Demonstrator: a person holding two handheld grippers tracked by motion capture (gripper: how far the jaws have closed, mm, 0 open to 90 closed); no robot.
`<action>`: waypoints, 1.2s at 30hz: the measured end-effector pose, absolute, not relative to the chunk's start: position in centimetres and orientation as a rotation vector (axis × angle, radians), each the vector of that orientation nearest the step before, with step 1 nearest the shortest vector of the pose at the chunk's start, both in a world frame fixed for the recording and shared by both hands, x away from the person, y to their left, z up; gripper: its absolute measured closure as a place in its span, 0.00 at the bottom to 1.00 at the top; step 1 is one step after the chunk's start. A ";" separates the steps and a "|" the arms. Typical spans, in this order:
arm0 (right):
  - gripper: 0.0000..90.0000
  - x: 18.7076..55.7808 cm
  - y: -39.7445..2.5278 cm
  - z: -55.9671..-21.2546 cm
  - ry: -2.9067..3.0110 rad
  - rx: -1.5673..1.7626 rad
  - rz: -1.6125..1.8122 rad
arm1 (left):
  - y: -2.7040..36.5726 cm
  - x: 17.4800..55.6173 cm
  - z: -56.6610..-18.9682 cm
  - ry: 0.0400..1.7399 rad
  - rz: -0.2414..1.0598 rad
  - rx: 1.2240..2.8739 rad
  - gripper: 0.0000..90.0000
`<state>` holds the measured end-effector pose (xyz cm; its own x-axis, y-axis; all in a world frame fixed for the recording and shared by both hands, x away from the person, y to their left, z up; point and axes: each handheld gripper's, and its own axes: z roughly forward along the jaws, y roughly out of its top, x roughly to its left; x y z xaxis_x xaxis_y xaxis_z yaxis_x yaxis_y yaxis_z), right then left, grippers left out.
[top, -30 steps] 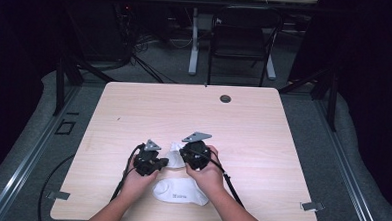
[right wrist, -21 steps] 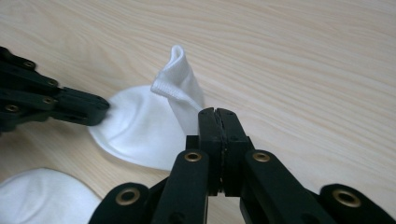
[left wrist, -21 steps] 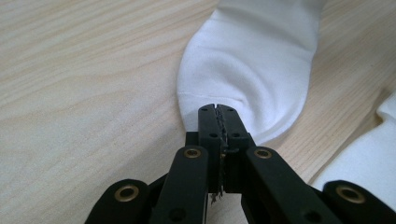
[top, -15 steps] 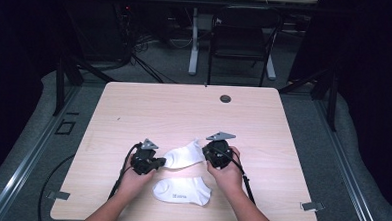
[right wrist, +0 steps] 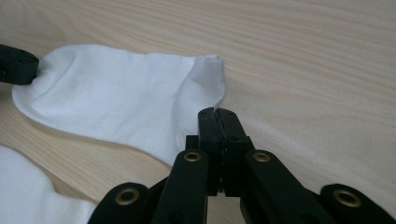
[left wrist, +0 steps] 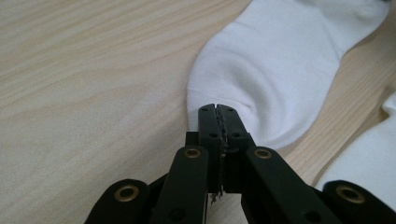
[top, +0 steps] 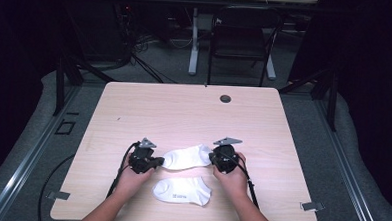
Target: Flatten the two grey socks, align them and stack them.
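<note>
Two white ankle socks lie near the table's front edge. The upper sock (top: 187, 156) is stretched flat between my grippers. My left gripper (top: 154, 161) is shut on its rounded left end (left wrist: 280, 70), jaws pressed together at the fabric's edge (left wrist: 218, 109). My right gripper (top: 217, 159) is shut on the sock (right wrist: 116, 98) at its open cuff end, jaw tips (right wrist: 218, 112) just below the cuff corner. The left gripper's tip (right wrist: 16, 63) shows at the sock's far end. The lower sock (top: 182, 190), with small grey print, lies loose just in front.
The light wooden table (top: 184, 115) has a round dark grommet (top: 225, 98) near its far edge. The lower sock shows at the edge of both gripper views (left wrist: 369, 154) (right wrist: 28, 186). A chair (top: 242, 37) and cables stand on the floor beyond the table.
My right gripper has moved right, away from the left, drawing the upper sock out from a bunched heap into a flat stretch. The lower sock has come into full view.
</note>
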<state>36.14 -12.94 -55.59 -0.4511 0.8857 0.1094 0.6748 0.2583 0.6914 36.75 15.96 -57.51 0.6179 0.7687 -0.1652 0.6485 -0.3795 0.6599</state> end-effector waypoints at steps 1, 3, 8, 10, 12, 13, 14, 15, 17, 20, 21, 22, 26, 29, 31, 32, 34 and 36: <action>1.00 36.1 -13.0 -55.7 2.232 1.437 0.993 | 16.0 36.8 -57.5 1.110 0.217 2.132 1.00; 1.00 35.9 -13.1 -55.7 2.238 1.434 0.984 | 16.1 36.8 -57.5 1.112 0.217 2.130 1.00; 1.00 35.7 -13.4 -56.0 2.245 1.432 0.979 | 16.1 36.8 -57.5 1.111 0.219 2.130 1.00; 0.99 35.5 -13.5 -56.2 2.253 1.431 0.969 | 16.1 36.8 -57.5 1.112 0.220 2.130 1.00; 0.98 35.4 -13.7 -56.3 2.254 1.438 0.963 | 16.1 36.8 -57.5 1.114 0.221 2.129 0.99; 0.96 35.4 -13.9 -56.3 2.252 1.437 0.965 | 16.1 36.8 -57.5 1.116 0.221 2.127 0.99; 0.94 35.3 -14.1 -56.3 2.241 1.442 0.974 | 16.1 36.8 -57.5 1.116 0.220 2.127 0.99; 0.93 35.2 -14.2 -56.2 2.229 1.447 0.988 | 16.1 36.9 -57.5 1.117 0.216 2.127 0.99; 0.91 35.2 -14.4 -55.8 2.213 1.446 1.004 | 16.1 36.9 -57.5 1.120 0.212 2.124 0.99; 0.89 35.5 -14.6 -55.4 2.200 1.456 1.019 | 16.1 36.9 -57.5 1.120 0.211 2.124 0.99; 0.88 35.7 -14.6 -55.4 2.195 1.457 1.019 | 16.1 36.9 -57.5 1.120 0.212 2.123 0.99; 0.87 35.8 -14.6 -55.3 2.189 1.463 1.024 | 16.2 36.9 -57.5 1.121 0.211 2.123 0.99; 0.81 36.5 -14.4 -55.2 2.182 1.487 1.066 | 16.1 36.9 -57.6 1.127 0.209 2.117 0.99; 0.76 36.9 -14.1 -55.1 2.188 1.494 1.089 | 16.2 36.9 -57.5 1.125 0.200 2.124 0.99; 0.72 37.4 -13.6 -55.1 2.198 1.481 1.083 | 16.1 37.0 -57.5 1.126 0.204 2.121 0.99; 0.72 37.4 -13.6 -55.1 2.198 1.481 1.083 | 16.1 37.0 -57.5 1.126 0.204 2.121 0.99; 0.70 37.8 -13.2 -55.2 2.214 1.471 1.078 | 16.1 37.0 -57.5 1.126 0.205 2.118 0.99; 0.70 38.1 -12.9 -55.5 2.220 1.476 1.058 | 16.1 37.0 -57.5 1.126 0.205 2.118 0.99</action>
<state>38.13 -12.92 -55.45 -0.4429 0.8816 0.1635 0.6822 0.2130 0.6995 37.01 16.13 -57.54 0.6064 0.7738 -0.1829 0.6601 -0.3616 0.6585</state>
